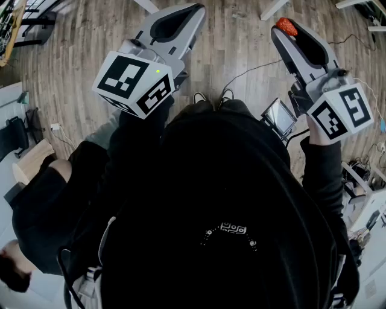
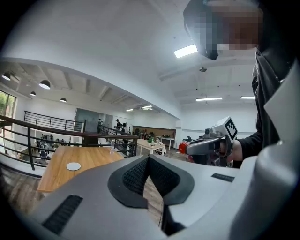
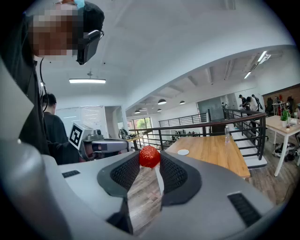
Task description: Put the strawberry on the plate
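**Head view.** We take the strawberry (image 1: 286, 26) as reference. It sits at the jaw tips of the right gripper (image 1: 282, 32), which is held above the wooden floor (image 1: 241, 42). The left gripper (image 1: 192, 13) is level with the strawberry, to its left and well apart from it.

**Left gripper view.** Our left jaws meet at their tips, with nothing between the pads. The strawberry shows to the right, at the front of the right gripper. Far left of the strawberry stands a wooden table (image 2: 89, 159), and the plate (image 2: 73, 166) lies on it. The strawberry and the plate are well apart.

**Right gripper view.** Both pads press on the strawberry at their outer tips, so the jaws stand partly apart, clamped on the fruit. The table lies beyond the strawberry and to its right. The plate lies on the end of the table nearer the strawberry. The strawberry is in the air, not on the plate.
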Demonstrator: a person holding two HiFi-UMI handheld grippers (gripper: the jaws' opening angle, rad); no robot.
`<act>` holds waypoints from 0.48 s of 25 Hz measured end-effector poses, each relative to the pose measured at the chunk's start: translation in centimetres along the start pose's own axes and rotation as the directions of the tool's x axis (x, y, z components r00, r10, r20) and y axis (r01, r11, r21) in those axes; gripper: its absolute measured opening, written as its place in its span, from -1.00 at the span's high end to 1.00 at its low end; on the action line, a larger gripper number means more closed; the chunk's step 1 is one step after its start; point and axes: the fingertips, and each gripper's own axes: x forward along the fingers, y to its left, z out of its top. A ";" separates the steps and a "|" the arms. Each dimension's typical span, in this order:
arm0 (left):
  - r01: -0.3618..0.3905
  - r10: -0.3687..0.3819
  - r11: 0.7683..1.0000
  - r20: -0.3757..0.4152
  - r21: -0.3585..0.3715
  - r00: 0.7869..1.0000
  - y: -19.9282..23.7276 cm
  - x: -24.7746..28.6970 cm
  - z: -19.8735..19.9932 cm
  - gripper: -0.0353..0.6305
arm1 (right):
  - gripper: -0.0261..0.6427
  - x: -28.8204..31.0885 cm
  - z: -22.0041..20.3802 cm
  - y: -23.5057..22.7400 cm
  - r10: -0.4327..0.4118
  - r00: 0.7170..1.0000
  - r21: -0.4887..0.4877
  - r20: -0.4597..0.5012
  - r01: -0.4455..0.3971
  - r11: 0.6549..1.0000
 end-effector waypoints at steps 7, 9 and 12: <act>-0.013 0.013 1.000 -0.010 0.001 1.000 -0.3 0.0 0.1 0.88 | 0.49 0.2 0.0 0.3 0.023 1.000 -0.004 0.002 -0.023 1.000; -0.015 0.015 1.000 -0.010 0.005 1.000 -0.5 0.4 0.1 0.88 | 0.49 0.2 0.1 0.2 0.043 0.999 -0.009 0.006 -0.043 0.999; -0.017 0.017 1.000 -0.015 0.011 1.000 -1.0 0.7 -0.2 0.88 | 0.49 -0.1 0.0 0.1 0.062 0.998 -0.006 0.019 -0.062 0.998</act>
